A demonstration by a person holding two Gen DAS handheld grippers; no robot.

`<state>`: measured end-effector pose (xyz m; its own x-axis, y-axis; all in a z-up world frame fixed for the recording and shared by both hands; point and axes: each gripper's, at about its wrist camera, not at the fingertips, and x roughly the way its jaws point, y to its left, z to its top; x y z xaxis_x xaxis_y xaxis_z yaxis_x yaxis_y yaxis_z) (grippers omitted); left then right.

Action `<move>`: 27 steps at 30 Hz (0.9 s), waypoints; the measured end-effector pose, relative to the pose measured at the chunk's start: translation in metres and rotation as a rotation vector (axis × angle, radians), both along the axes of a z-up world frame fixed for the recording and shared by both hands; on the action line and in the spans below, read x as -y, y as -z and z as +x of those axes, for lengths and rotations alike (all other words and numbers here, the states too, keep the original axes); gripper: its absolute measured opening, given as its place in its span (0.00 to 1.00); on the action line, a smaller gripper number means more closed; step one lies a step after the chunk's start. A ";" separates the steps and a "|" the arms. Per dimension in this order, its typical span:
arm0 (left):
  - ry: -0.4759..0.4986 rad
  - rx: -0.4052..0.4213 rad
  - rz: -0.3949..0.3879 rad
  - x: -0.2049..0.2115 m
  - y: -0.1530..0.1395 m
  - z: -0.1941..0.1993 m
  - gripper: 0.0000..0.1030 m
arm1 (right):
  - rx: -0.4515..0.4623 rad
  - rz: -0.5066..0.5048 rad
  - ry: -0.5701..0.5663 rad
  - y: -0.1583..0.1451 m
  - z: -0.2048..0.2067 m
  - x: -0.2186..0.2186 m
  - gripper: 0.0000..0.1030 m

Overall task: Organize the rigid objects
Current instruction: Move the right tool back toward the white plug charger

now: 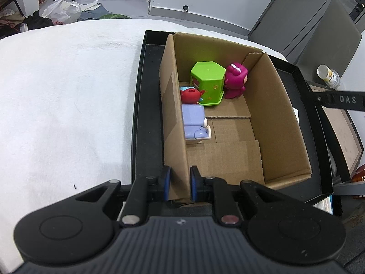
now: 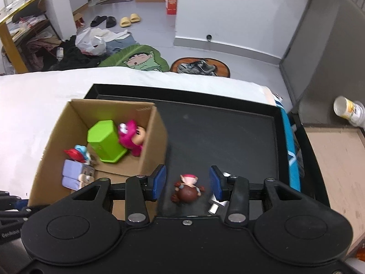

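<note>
A cardboard box (image 1: 273, 114) (image 2: 150, 146) stands in a black tray (image 1: 146, 105) (image 2: 216, 132). Inside it are a green hexagonal container (image 1: 208, 82) (image 2: 103, 140), a magenta figure (image 1: 235, 80) (image 2: 131, 137), a red and blue figure (image 1: 191, 94) (image 2: 76, 154) and a lilac block toy (image 1: 195, 121) (image 2: 73, 174). My left gripper (image 1: 179, 182) is shut on the box's near left wall. My right gripper (image 2: 188, 183) is open above the tray, its jaws on either side of a small brown and pink figure (image 2: 187, 190) that lies on the tray floor.
The tray sits on a white cloth-covered table (image 1: 68, 91). A white bottle (image 1: 328, 75) (image 2: 349, 110) lies to the right by a brown board (image 2: 342, 159). A small white object (image 2: 219, 199) lies behind my right finger. Clothes, bags and slippers litter the floor beyond.
</note>
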<state>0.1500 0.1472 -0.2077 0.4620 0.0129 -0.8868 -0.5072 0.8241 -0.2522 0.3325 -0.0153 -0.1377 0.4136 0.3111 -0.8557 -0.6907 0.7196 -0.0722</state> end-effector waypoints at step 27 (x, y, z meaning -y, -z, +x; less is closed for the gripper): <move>-0.003 -0.025 0.025 0.004 -0.002 0.005 0.16 | -0.140 0.057 0.208 0.067 0.053 0.040 0.44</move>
<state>0.1546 0.1428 -0.2057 0.4397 0.0364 -0.8974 -0.5159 0.8282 -0.2192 0.3858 -0.0549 -0.2049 0.3520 0.2810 -0.8928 -0.5278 0.8473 0.0586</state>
